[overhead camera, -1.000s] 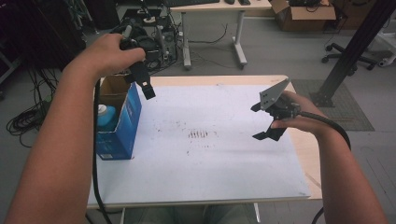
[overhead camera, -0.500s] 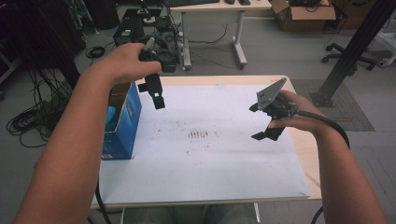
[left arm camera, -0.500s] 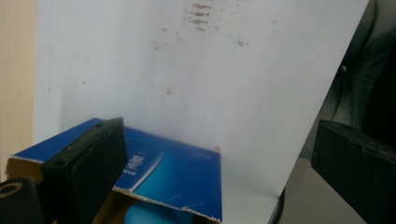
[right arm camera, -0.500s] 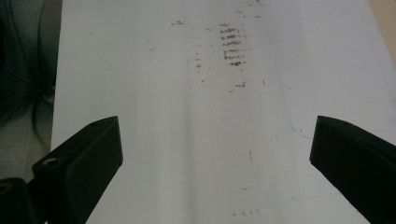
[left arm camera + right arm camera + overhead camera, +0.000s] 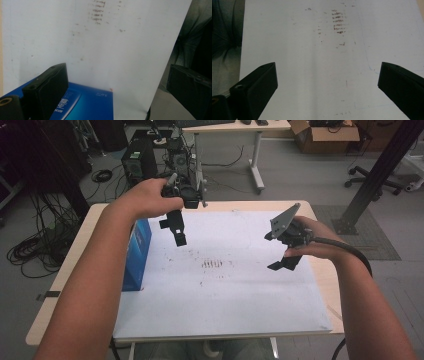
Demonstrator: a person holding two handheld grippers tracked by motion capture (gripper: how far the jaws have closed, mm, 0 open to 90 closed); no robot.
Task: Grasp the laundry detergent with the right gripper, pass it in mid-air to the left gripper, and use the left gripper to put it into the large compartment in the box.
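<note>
My left gripper (image 5: 173,231) hangs open above the far left part of the white sheet (image 5: 225,290), just right of a blue box (image 5: 137,251). In the left gripper view the gripper (image 5: 117,87) has its jaws wide apart with nothing between them, and the blue box (image 5: 87,105) lies below the left jaw. My right gripper (image 5: 276,251) is open over the right side of the sheet, a grey three-cornered plate (image 5: 284,220) on top. In the right gripper view the gripper (image 5: 327,85) is empty and looks down on the stained sheet (image 5: 312,62).
The sheet covers most of a light wooden table (image 5: 75,270). Brownish smudges (image 5: 212,264) mark the sheet's middle. Beyond the far edge stand computer towers (image 5: 135,165), another desk (image 5: 235,127) and cables on the floor (image 5: 30,250).
My left gripper has moved right, from above the blue box to over the white sheet. The right gripper has hardly moved.
</note>
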